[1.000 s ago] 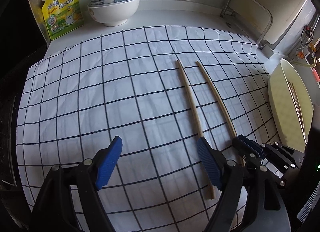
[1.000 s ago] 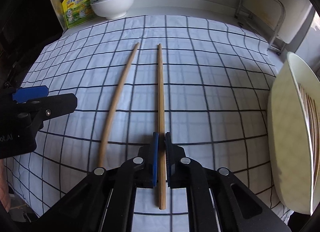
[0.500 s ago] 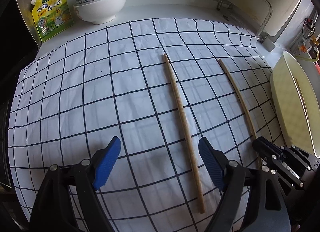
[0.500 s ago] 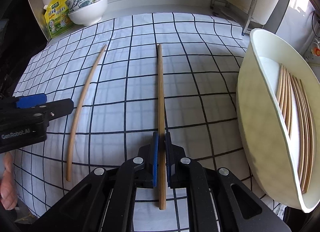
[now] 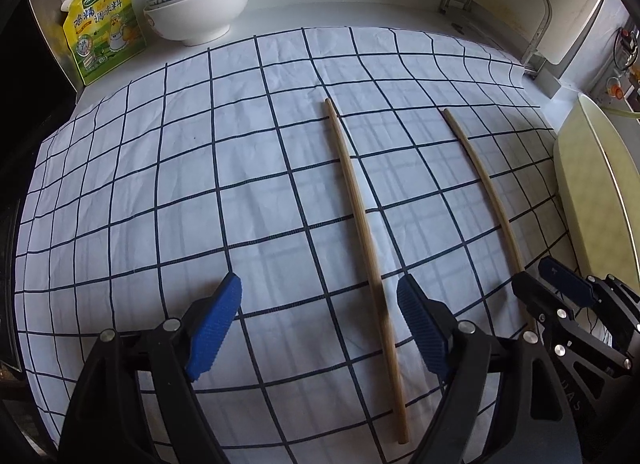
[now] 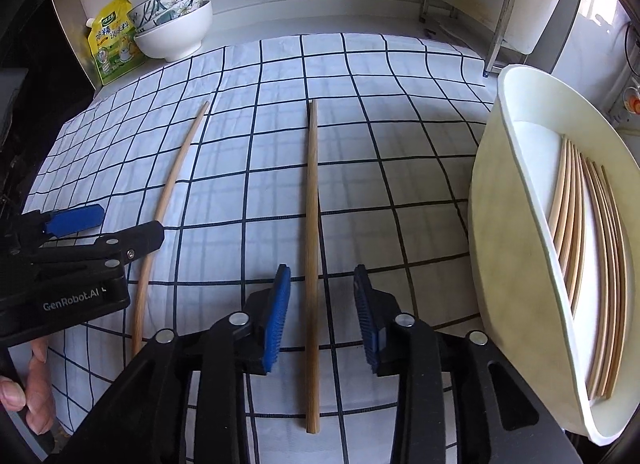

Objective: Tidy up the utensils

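two loose chopsticks (image 6: 311,224) (image 6: 168,200) on one checked cloth (image 6: 400,168), one cream tray (image 6: 512,248) with a chopstick bundle (image 6: 592,264) too overlapped to count, three stacked bowls (image 6: 176,34), one yellow seasoning pouch (image 6: 114,40), two grippers (image 6: 322,304) (image 5: 318,324)

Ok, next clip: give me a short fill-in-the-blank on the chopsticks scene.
1. ____ chopsticks lie on the checked cloth.
2. The right gripper has a chopstick between its ____ pads, untouched.
3. More chopsticks lie in the white ____ at the right.
4. Beside the stacked bowls stands a ____ pouch.

Missing: two; blue; tub; yellow
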`<state>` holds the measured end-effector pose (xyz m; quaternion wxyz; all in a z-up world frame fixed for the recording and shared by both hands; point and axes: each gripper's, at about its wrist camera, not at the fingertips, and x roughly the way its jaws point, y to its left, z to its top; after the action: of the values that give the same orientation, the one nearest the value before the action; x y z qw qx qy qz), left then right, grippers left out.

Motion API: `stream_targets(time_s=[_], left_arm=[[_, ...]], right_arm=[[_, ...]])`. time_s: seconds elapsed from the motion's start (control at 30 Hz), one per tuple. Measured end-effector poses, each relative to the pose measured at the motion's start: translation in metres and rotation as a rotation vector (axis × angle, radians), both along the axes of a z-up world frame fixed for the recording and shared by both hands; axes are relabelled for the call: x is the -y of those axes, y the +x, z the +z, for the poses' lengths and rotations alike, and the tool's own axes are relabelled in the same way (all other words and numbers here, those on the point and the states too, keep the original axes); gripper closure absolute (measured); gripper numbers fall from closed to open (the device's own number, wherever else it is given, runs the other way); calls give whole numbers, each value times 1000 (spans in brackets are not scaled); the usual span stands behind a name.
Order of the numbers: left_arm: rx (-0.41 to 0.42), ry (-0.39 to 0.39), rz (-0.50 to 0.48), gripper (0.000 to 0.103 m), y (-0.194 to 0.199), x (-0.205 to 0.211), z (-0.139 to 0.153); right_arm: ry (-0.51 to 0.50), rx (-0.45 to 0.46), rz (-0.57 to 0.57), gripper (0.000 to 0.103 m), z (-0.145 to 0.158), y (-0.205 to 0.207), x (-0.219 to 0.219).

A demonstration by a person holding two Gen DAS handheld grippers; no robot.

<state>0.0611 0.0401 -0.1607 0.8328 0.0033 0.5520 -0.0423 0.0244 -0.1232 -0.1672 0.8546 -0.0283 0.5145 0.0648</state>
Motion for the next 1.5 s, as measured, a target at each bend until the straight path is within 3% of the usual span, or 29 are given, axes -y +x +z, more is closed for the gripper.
stream_targets(time_s=[0.27, 0.37, 0.43, 0.53, 0.6, 0.63, 0.7, 1.03, 1.33, 1.5], left_arm=[[2, 39, -5, 17, 3, 8, -8], [13, 39, -7, 17, 4, 10, -8], [21, 38, -17, 22, 4, 13, -7], [26, 34, -47, 41, 4, 20, -2], [28, 30, -60, 62, 5, 22, 0], [26, 25, -67, 68, 5, 23, 1], [17, 10, -80, 91, 8, 26, 1], [-39, -29, -110, 95, -2, 15, 10], [23, -32, -133, 95, -18, 14, 61], [84, -47, -169, 95, -19, 38, 98]], right_arm=[[-24, 8, 2, 71, -5, 3, -2], [-31, 21, 9, 71, -6, 3, -4], [-29, 24, 14, 73, -6, 3, -4], [-25, 26, 32, 84, -6, 3, -5], [-27, 24, 41, 95, -6, 4, -6], [-28, 21, 44, 97, -6, 5, -7], [-17, 17, 43, 97, -6, 6, -5], [93, -4, -7, 97, 9, -1, 4], [160, 46, 19, 97, 53, -20, 6], [176, 95, 9, 97, 81, -29, 27]])
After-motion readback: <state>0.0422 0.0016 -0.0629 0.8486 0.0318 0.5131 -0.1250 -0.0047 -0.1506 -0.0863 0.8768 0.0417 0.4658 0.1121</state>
